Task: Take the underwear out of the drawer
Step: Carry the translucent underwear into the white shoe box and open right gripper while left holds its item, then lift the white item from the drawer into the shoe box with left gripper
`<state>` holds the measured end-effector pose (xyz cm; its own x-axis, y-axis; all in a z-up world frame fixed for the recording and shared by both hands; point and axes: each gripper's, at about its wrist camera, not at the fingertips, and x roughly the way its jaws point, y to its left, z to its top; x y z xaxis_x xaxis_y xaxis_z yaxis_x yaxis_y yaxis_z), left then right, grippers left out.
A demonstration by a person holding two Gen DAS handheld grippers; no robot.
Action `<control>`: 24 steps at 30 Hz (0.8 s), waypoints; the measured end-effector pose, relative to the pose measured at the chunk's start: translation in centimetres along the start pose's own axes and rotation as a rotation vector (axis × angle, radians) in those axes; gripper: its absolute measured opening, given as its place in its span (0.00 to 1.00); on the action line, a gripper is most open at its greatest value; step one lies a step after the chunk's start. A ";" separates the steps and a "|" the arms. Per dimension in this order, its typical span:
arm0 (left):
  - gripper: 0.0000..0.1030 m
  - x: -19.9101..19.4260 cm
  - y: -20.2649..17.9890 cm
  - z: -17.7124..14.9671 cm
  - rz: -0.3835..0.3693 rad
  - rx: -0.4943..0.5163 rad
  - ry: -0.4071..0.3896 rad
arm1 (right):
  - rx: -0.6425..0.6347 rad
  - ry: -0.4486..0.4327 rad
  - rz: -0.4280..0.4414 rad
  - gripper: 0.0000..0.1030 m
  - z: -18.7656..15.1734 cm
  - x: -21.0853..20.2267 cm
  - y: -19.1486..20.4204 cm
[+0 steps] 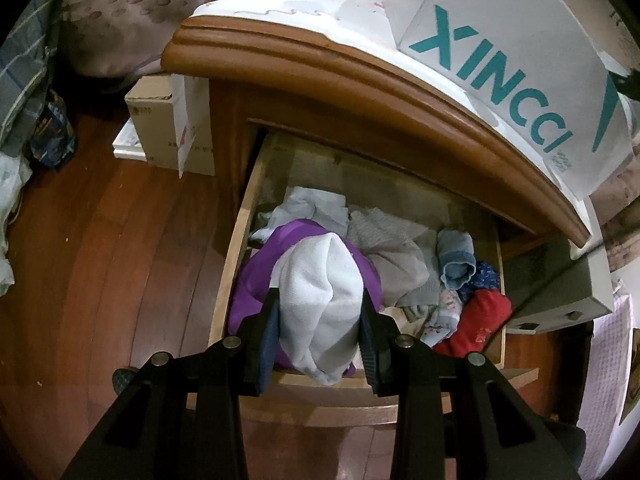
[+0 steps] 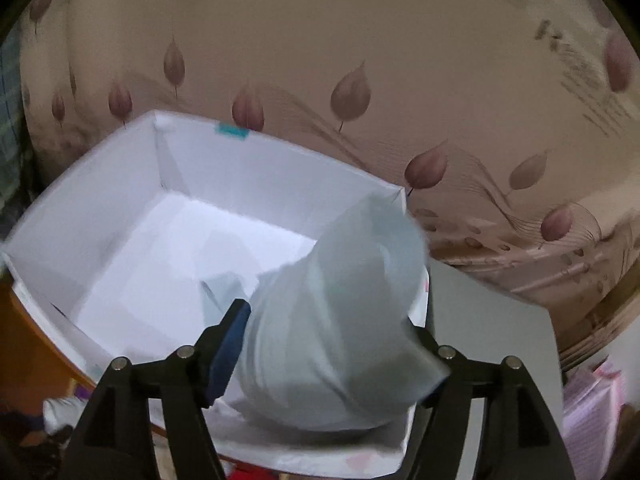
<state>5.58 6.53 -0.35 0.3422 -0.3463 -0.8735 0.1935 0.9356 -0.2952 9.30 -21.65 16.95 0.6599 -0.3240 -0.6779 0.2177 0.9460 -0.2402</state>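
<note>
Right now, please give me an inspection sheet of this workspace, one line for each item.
Surface: wooden nightstand, its drawer pulled open.
Job's things: white garment over the drawer; pale blue garment over the white box.
Clutter: purple cloth, grey cloth, red cloth in the drawer.
Grippers: left gripper shut on the white garment; right gripper open, pale blue garment between its jaws.
Cables: nothing seen.
Surroundings: wood floor, cardboard box, leaf-patterned bedding.
</note>
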 end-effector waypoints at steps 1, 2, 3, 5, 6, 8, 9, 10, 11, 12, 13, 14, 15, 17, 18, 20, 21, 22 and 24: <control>0.31 0.0 -0.1 0.0 0.002 0.002 -0.002 | 0.021 -0.030 0.003 0.68 -0.5 -0.9 -0.2; 0.31 0.0 -0.2 0.0 0.005 0.008 -0.004 | 0.041 -0.065 0.006 0.68 -1.3 -2.1 -0.3; 0.31 0.0 -0.3 -0.1 0.007 0.012 -0.005 | 0.063 -0.096 0.014 0.69 -2.3 -3.3 -0.5; 0.31 0.0 -0.5 -0.2 0.013 0.023 -0.010 | 0.092 -0.131 0.042 0.70 -4.1 -4.8 -0.8; 0.31 0.0 -0.6 -0.2 0.015 0.026 -0.013 | 0.116 -0.150 0.053 0.70 -5.6 -5.7 -1.0; 0.31 -0.1 -0.7 -0.3 0.021 0.032 -0.018 | 0.145 -0.164 0.069 0.73 -8.1 -6.5 -1.4; 0.31 -0.1 -0.7 -0.3 0.023 0.036 -0.021 | 0.161 -0.167 0.073 0.75 -9.6 -6.7 -1.5; 0.31 -0.1 -0.8 -0.3 0.026 0.039 -0.023 | 0.168 -0.162 0.069 0.76 -10.7 -6.4 -1.7; 0.31 -0.1 -0.9 -0.4 0.030 0.043 -0.024 | 0.168 -0.147 0.055 0.76 -12.1 -6.0 -1.7; 0.31 -0.2 -1.0 -0.4 0.034 0.046 -0.027 | 0.167 -0.134 0.043 0.76 -13.2 -5.6 -1.6; 0.31 -0.3 -1.0 -0.5 0.036 0.048 -0.031 | 0.170 -0.112 0.037 0.76 -14.5 -4.8 -1.6; 0.31 -0.4 -1.1 -0.6 0.038 0.052 -0.036 | 0.172 -0.084 0.036 0.76 -15.7 -3.9 -1.5; 0.31 -0.6 -1.2 -0.7 0.041 0.057 -0.043 | 0.173 -0.056 0.029 0.76 -16.7 -3.1 -1.4; 0.31 -0.9 -1.3 -0.8 0.049 0.062 -0.056 | 0.175 -0.009 0.029 0.76 -18.4 -1.4 -1.0; 0.31 -1.0 -1.3 -0.8 0.055 0.065 -0.063 | 0.176 0.011 0.027 0.76 -19.4 -0.5 -0.7; 0.31 -1.4 -1.2 -0.9 0.072 0.057 -0.079 | 0.173 0.027 0.015 0.76 -20.6 0.7 -0.5; 0.31 -1.6 -1.2 -0.9 0.074 0.052 -0.087 | 0.172 0.035 0.001 0.76 -21.1 1.2 -0.4; 0.31 -2.0 -1.1 -0.9 0.080 0.046 -0.104 | 0.175 0.038 -0.009 0.76 -21.4 1.7 -0.4; 0.31 -3.0 -1.0 -0.8 0.092 0.033 -0.143 | 0.175 0.039 -0.035 0.76 -22.6 2.4 -0.4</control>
<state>3.64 6.66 2.33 0.4870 -0.2681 -0.8312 0.1850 0.9618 -0.2018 -5.47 -23.07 -0.27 0.6216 -0.3539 -0.6988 0.3640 0.9205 -0.1424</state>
